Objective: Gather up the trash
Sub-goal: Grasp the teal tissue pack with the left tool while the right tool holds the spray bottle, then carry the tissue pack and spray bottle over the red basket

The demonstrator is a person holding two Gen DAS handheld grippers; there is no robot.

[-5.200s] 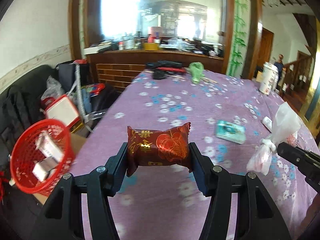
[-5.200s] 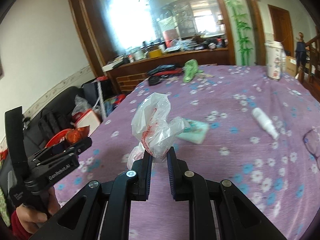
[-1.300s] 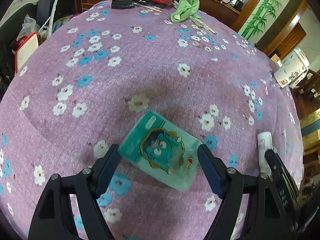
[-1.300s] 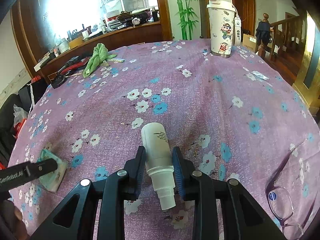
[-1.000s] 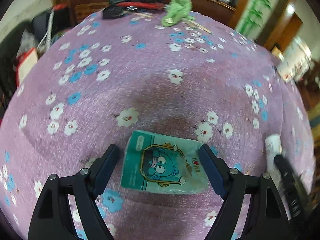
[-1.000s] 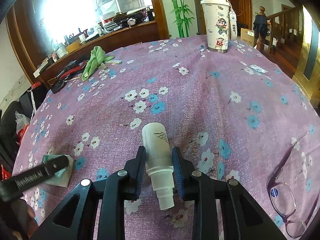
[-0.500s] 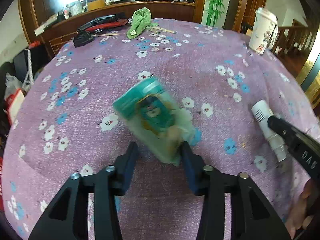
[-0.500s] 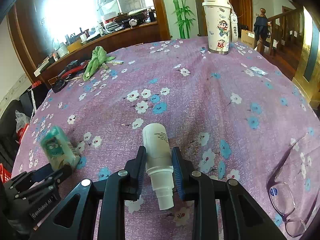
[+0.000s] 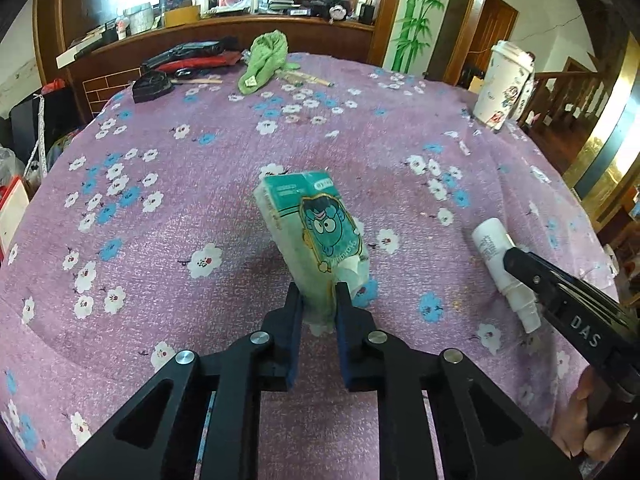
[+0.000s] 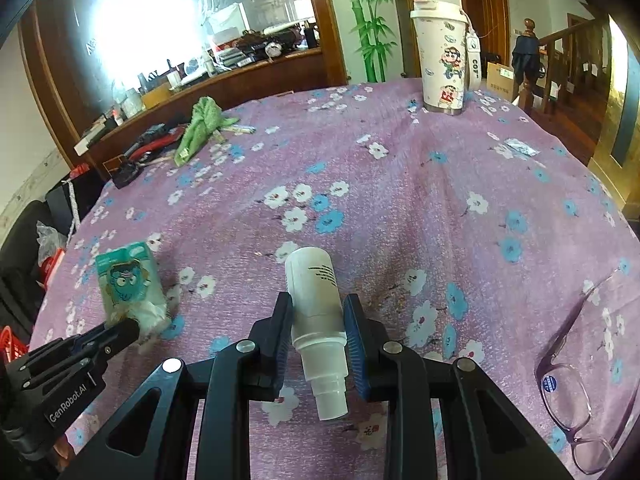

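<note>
My left gripper (image 9: pixel 318 298) is shut on a green tissue pack (image 9: pixel 314 232) with a blue cartoon face and holds it tilted up off the purple flowered tablecloth (image 9: pixel 200 184). The pack also shows in the right wrist view (image 10: pixel 130 288), pinched by the left gripper (image 10: pixel 128 326). My right gripper (image 10: pixel 316 312) is shut on a small white bottle (image 10: pixel 316 304), cap end toward the camera. In the left wrist view the bottle (image 9: pixel 494 248) sits at the right in the right gripper's fingers (image 9: pixel 532 272).
A cartoon-printed cup (image 10: pixel 442 60) stands at the far right of the table. A green cloth (image 10: pixel 200 124) and dark items (image 9: pixel 188 56) lie at the far edge. Glasses (image 10: pixel 576 392) lie at the near right. A red basket (image 10: pixel 10 346) shows at the left edge.
My left gripper has closed on the tissue pack and raised it from flat on the cloth to tilted upright. The right gripper keeps hold of the white bottle and has lifted slightly.
</note>
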